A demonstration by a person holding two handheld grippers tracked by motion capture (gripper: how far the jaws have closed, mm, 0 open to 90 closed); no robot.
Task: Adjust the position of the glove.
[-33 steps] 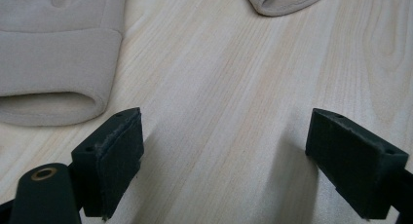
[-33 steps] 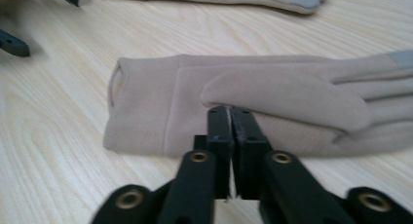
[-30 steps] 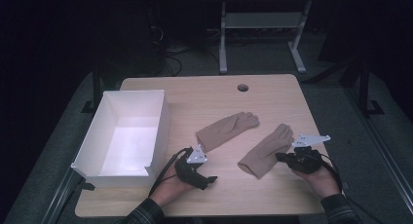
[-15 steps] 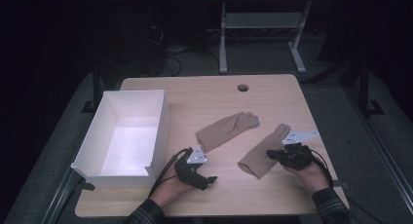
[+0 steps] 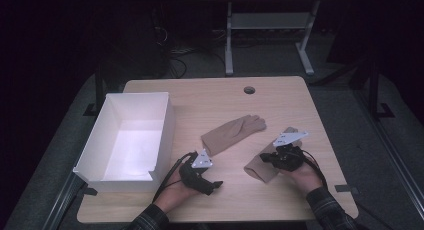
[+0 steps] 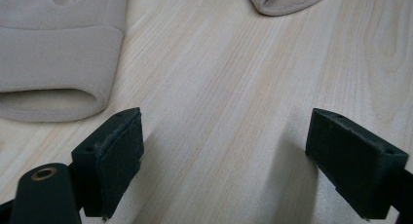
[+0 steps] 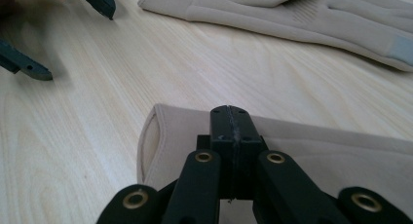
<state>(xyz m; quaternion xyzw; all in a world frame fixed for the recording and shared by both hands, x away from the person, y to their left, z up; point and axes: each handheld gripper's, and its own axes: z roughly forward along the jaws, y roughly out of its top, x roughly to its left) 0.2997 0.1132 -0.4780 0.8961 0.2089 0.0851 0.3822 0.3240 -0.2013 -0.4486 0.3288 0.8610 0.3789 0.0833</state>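
Observation:
Two beige gloves lie on the wooden table. The far glove (image 5: 232,132) (image 6: 53,53) (image 7: 292,14) lies slanted at the middle. The near glove (image 5: 257,169) (image 7: 311,156) lies to its right, and its cuff (image 6: 287,0) opens toward my left gripper. My right gripper (image 5: 264,158) (image 7: 230,119) hovers low over that cuff end with its pads pressed together and nothing between them. My left gripper (image 5: 212,179) (image 6: 224,156) rests near the front edge, open over bare wood, its jaws pointing at the gloves. In the right gripper view the left gripper (image 7: 78,44) sits at the top left.
A white open box (image 5: 165,120) stands on the table's left side, close to my left hand. A round cable hole (image 5: 249,90) sits near the far edge. Behind the table stands a metal frame (image 5: 270,20) on dark floor. Bare wood lies between the two grippers.
My right gripper has slid left along the near glove toward its cuff, staying shut. The left gripper and both gloves have kept still.

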